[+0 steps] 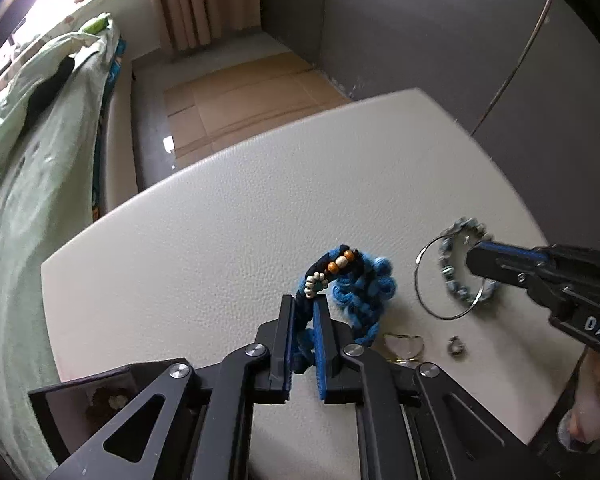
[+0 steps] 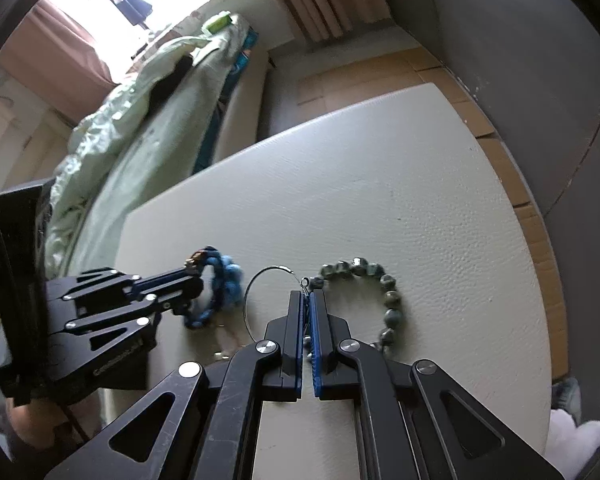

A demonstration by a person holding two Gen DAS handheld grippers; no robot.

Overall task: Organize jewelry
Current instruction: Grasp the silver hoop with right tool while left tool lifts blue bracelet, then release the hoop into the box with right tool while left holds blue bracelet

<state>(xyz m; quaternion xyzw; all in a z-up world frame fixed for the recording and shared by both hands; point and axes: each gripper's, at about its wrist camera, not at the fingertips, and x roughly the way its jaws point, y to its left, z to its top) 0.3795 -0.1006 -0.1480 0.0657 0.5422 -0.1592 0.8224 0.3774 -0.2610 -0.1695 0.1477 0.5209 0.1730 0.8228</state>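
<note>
My left gripper (image 1: 303,304) is shut on a blue braided cord bracelet (image 1: 360,288) with orange and white beads, held at the table surface; it also shows in the right wrist view (image 2: 220,292). My right gripper (image 2: 309,300) is shut on a grey-green stone bead bracelet (image 2: 384,292), with a thin wire hoop (image 2: 260,300) beside its tips. In the left wrist view the right gripper (image 1: 474,254) sits over the bead bracelet (image 1: 452,276) and hoop (image 1: 424,292).
A cream leather-textured table (image 1: 220,220) carries everything. A heart-shaped pendant (image 1: 404,346) and a small ring (image 1: 457,347) lie near its front. A dark open box (image 1: 100,396) sits at front left. A bed with green bedding (image 1: 40,140) lies left.
</note>
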